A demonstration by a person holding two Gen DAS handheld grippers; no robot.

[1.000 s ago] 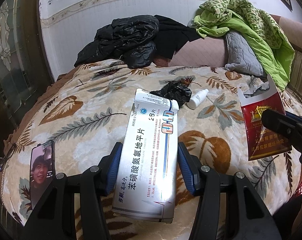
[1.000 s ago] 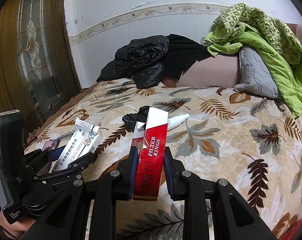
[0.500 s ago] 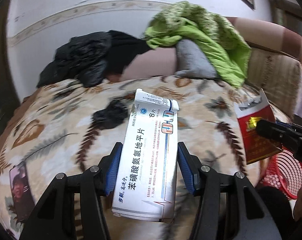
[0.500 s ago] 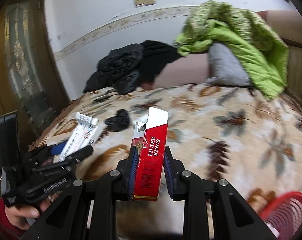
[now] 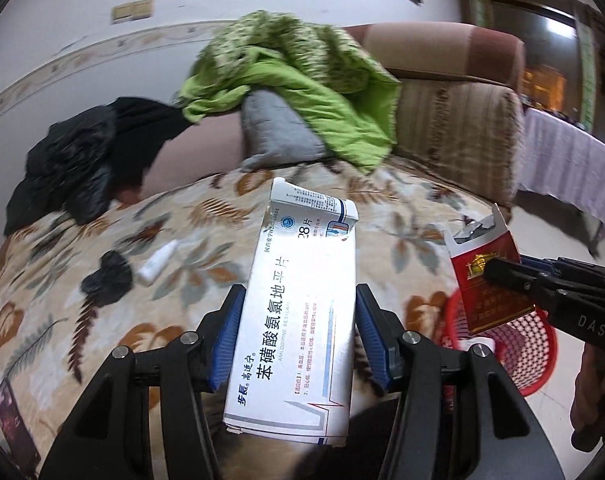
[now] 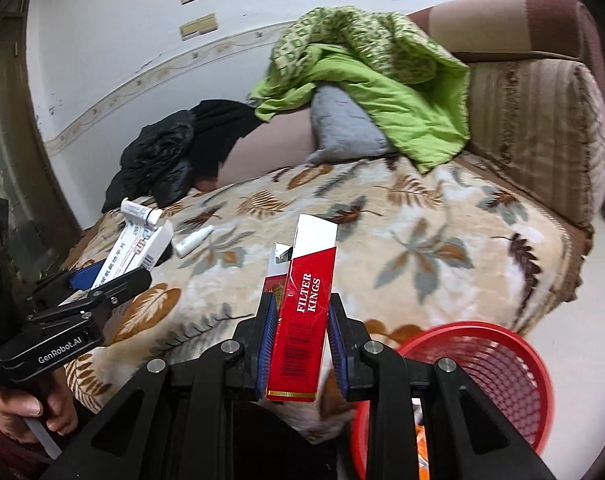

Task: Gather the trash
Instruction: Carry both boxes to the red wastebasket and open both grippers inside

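Note:
My left gripper [image 5: 298, 336] is shut on a white medicine box [image 5: 302, 320], its blue pads pressing both long sides; the same box [image 6: 136, 246] shows at the left of the right wrist view. My right gripper [image 6: 300, 344] is shut on a red cigarette pack [image 6: 302, 316] marked FILTER KINGS, also seen in the left wrist view as the pack [image 5: 486, 280]. A red mesh basket [image 6: 498, 364] stands on the floor at the lower right, just beside the pack; the basket [image 5: 518, 344] lies below the pack. On the bed lie a small white bottle [image 5: 156, 264] and a crumpled black bag [image 5: 106, 280].
The leaf-patterned bedspread [image 5: 182, 220] covers the bed. At its head are black jackets [image 5: 70, 168], a grey pillow [image 5: 278, 132] and a green quilt [image 5: 302, 68]. A striped sofa arm [image 6: 534, 132] stands right. A phone [image 5: 12, 428] lies at the bed's near-left edge.
Both grippers swung to the right while keeping their boxes; the red basket has come into view at the lower right, and the bottle and black bag slid to the left.

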